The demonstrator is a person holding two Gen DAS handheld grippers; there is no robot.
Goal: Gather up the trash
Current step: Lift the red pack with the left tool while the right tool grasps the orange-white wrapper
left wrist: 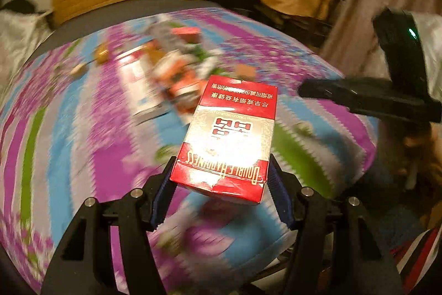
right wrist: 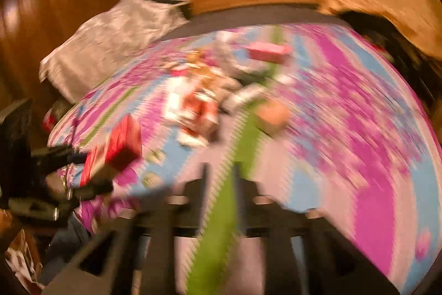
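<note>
Left tool clamps red cig. pack.

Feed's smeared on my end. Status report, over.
Left gripper shut on red cigarette box, lifted above striped cloth. Right gripper open, empty. Wrapper pile remains mid-table. Nothing blocking.

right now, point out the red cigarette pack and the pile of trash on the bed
red cigarette pack [left wrist: 229, 134], left wrist view, on its front face
pile of trash [left wrist: 176, 71], left wrist view, on the blurred wrappers mid-bed
</note>
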